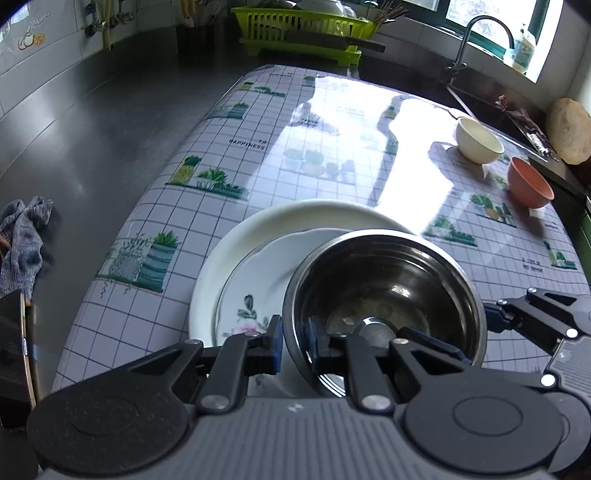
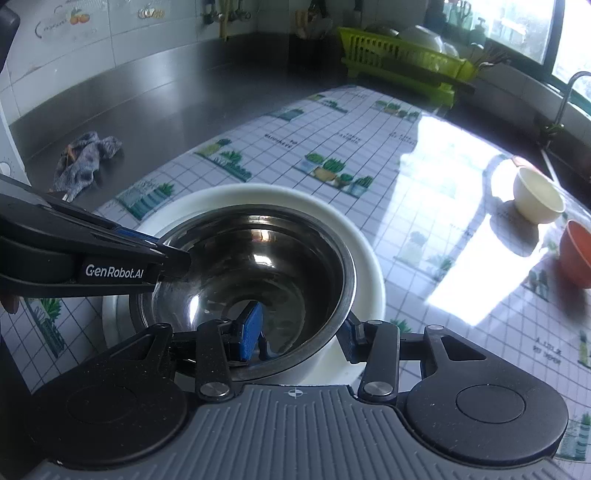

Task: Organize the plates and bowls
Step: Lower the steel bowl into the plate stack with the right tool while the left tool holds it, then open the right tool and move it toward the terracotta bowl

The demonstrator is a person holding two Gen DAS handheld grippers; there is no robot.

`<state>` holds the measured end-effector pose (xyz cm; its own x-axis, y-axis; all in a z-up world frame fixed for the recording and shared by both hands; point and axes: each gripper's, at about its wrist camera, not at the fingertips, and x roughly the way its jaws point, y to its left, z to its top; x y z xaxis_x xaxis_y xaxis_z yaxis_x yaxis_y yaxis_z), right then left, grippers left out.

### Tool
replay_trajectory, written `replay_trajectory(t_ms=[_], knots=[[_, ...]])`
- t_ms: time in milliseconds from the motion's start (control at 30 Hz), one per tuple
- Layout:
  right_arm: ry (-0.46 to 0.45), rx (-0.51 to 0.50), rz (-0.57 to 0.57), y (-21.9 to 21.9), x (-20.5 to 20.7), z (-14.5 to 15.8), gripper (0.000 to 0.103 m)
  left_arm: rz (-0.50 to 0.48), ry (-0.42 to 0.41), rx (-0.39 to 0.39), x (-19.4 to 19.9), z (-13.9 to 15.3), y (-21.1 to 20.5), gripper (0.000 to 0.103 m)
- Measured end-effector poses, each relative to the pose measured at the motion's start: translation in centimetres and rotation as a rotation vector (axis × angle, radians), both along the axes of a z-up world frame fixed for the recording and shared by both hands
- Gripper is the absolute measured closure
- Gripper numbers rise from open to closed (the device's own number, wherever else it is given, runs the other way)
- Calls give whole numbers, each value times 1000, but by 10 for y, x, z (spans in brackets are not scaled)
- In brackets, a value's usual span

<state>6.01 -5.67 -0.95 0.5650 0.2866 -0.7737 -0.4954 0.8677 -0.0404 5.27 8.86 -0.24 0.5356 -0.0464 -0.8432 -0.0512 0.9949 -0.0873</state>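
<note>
A steel bowl (image 1: 384, 295) (image 2: 258, 266) sits over a floral plate (image 1: 255, 288), which lies on a larger white plate (image 1: 221, 258) (image 2: 369, 266) on the patterned tablecloth (image 1: 221, 155). My left gripper (image 1: 293, 343) (image 2: 173, 254) is shut on the bowl's near-left rim, one blue pad inside and one outside. My right gripper (image 2: 301, 334) (image 1: 491, 314) clamps the bowl's wall on the opposite side, its inner pad against the inside and its outer finger half hidden under the rim. I cannot tell whether the bowl rests on the plates or hangs just above them.
A cream bowl (image 1: 478, 142) (image 2: 539, 199) and an orange bowl (image 1: 530, 182) (image 2: 576, 254) stand near the table's right edge. A green dish rack (image 1: 303, 29) (image 2: 402, 55) holds dishes at the back. A grey cloth (image 1: 22, 236) (image 2: 85, 158) lies on the dark counter. The faucet (image 1: 480, 37) and sink are at the far right.
</note>
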Motion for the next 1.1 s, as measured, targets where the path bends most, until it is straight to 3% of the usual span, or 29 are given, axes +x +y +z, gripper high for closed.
replay_trajectory(t_ms=[367, 733, 1100], knots=[[27, -12, 22, 6, 4, -10, 58, 4, 12, -7, 5, -8, 4, 87], [28, 17, 4, -8, 5, -8, 48, 33, -9, 4, 2, -3, 5, 55], [-27, 64, -15, -36, 2, 15, 47, 2, -63, 41, 1, 22, -17, 42]])
